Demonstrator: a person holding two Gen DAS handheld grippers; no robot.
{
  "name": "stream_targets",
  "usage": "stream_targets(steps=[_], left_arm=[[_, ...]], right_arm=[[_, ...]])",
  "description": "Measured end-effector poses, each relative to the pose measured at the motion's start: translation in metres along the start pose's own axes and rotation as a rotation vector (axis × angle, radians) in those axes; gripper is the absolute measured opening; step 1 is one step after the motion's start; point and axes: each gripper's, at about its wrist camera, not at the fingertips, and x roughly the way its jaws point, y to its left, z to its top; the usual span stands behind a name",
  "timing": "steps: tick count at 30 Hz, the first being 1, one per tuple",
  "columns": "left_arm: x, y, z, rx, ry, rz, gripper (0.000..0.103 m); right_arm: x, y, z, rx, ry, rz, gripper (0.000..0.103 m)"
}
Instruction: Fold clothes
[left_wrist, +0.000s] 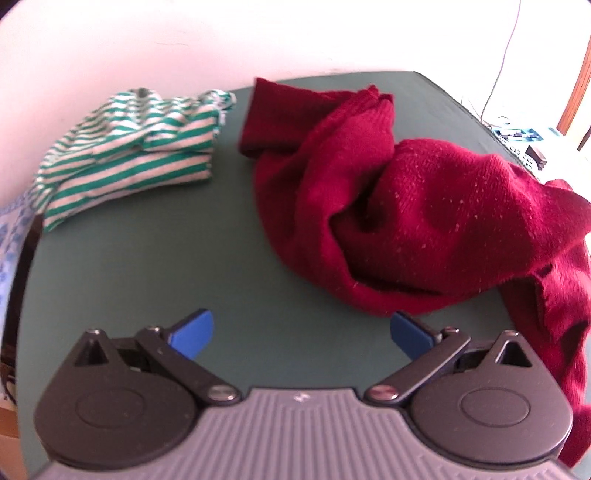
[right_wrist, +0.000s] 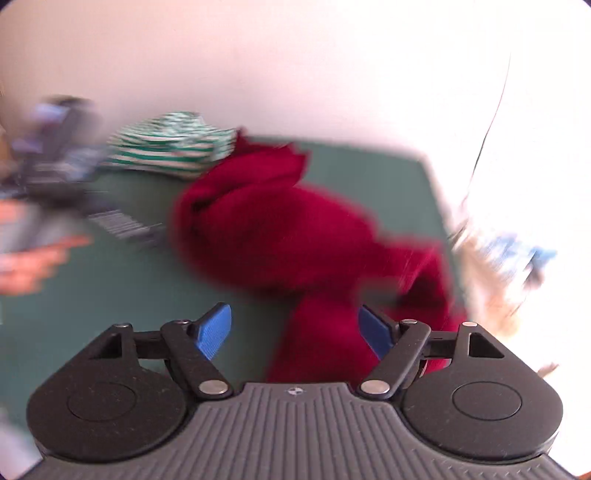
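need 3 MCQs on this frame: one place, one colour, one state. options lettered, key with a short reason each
1. Where does the striped shirt lie relative to the red sweater in the left wrist view?
A. to its left
B. on top of it
C. to its right

2. What colour is the table?
A. white
B. dark green
C. brown

3. How is the left gripper?
A. shut on the sweater
B. shut, holding nothing
C. open, holding nothing

Answers:
1. A, the shirt sits toward the far left, the sweater centre and right.
2. B, bare green surface shows around both garments.
3. C, its blue fingers stand wide apart over bare table.
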Motion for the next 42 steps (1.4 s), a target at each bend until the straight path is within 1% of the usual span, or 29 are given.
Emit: stream_targets(steps=[3,4,5,6,7,8,9,10,14,16,18,20,22,24,25,27,28,29,30,31,32,33,34,36,38,39,40,41,42], left_arm=[[-0.02,0.007,-0.021,0.005,-0.021,0.082,0.102],[-0.026,0.01,-0.03,0.001,-0.025,0.116,0.102],[-0.031,0.013,-0.039,-0.004,-0.03,0.151,0.102],[-0.033,0.017,-0.044,-0.016,-0.026,0.171,0.102],[-0.037,0.022,-0.05,-0.035,-0.019,0.183,0.102],[-0.04,0.028,-0.057,-0.054,-0.012,0.195,0.102],[-0.044,0.033,-0.063,-0.077,-0.008,0.207,0.102],[-0.047,0.038,-0.068,-0.1,-0.005,0.22,0.102],[-0.055,0.059,-0.079,-0.182,-0.004,0.243,0.102],[-0.056,0.066,-0.08,-0.187,-0.003,0.243,0.102],[-0.056,0.072,-0.078,-0.176,-0.014,0.225,0.102],[-0.057,0.074,-0.075,-0.155,-0.023,0.203,0.102],[-0.057,0.075,-0.069,-0.129,-0.036,0.17,0.102],[-0.062,0.072,-0.067,-0.084,-0.067,0.129,0.102],[-0.065,0.07,-0.067,-0.061,-0.082,0.109,0.102],[-0.066,0.063,-0.07,-0.002,-0.098,0.09,0.102],[-0.065,0.06,-0.072,0.029,-0.098,0.076,0.102],[-0.064,0.057,-0.074,0.054,-0.098,0.061,0.102],[-0.064,0.054,-0.077,0.072,-0.098,0.047,0.102],[-0.064,0.051,-0.079,0.09,-0.099,0.035,0.102],[-0.064,0.049,-0.081,0.107,-0.099,0.024,0.102],[-0.066,0.047,-0.083,0.118,-0.101,0.019,0.102],[-0.069,0.047,-0.087,0.128,-0.106,0.024,0.102],[-0.075,0.048,-0.093,0.148,-0.118,0.035,0.102],[-0.082,0.051,-0.098,0.157,-0.128,0.053,0.102],[-0.086,0.054,-0.1,0.156,-0.132,0.065,0.102],[-0.09,0.058,-0.101,0.15,-0.141,0.084,0.102],[-0.093,0.062,-0.101,0.138,-0.148,0.111,0.102],[-0.096,0.066,-0.102,0.126,-0.155,0.138,0.102]], right_arm=[[0.052,-0.012,0.027,-0.016,-0.029,-0.094,0.08],[0.073,-0.018,0.032,0.007,0.02,-0.079,0.081],[0.093,-0.025,0.037,0.036,0.07,-0.062,0.074],[0.108,-0.033,0.04,0.092,0.118,-0.025,0.063],[0.113,-0.041,0.043,0.167,0.121,0.043,0.028],[0.117,-0.049,0.046,0.242,0.125,0.111,0.018],[0.119,-0.055,0.049,0.306,0.123,0.178,0.016],[0.11,-0.054,0.051,0.324,0.099,0.238,0.008],[0.058,-0.029,0.052,0.326,0.021,0.504,0.008],[0.02,-0.001,0.045,0.216,0.013,0.589,0.008],[-0.007,0.034,0.029,0.148,0.064,0.687,0.008],[-0.027,0.068,0.006,0.103,0.149,0.767,0.001],[-0.041,0.099,-0.023,0.05,0.236,0.768,0.001],[-0.058,0.12,-0.048,0.038,0.279,0.739,0.004],[-0.06,0.127,-0.054,0.048,0.303,0.726,0.012],[-0.056,0.134,-0.056,0.075,0.313,0.668,0.017],[-0.049,0.142,-0.051,0.099,0.262,0.594,0.027],[-0.051,0.139,-0.045,0.126,0.208,0.505,0.046],[-0.053,0.132,-0.041,0.168,0.154,0.408,0.057],[-0.046,0.128,-0.034,0.222,0.115,0.315,0.076],[-0.039,0.124,-0.028,0.275,0.084,0.224,0.081],[-0.027,0.122,-0.025,0.326,0.095,0.144,0.081],[-0.015,0.119,-0.024,0.377,0.108,0.092,0.081],[0.006,0.11,-0.027,0.48,0.106,0.053,0.074],[0.013,0.097,-0.039,0.532,0.099,0.044,0.071],[0.022,0.098,-0.04,0.546,0.128,0.028,0.067],[0.022,0.099,-0.039,0.547,0.126,0.061,0.044],[0.022,0.1,-0.038,0.547,0.123,0.093,0.011],[0.023,0.101,-0.037,0.547,0.12,0.126,0.012]])
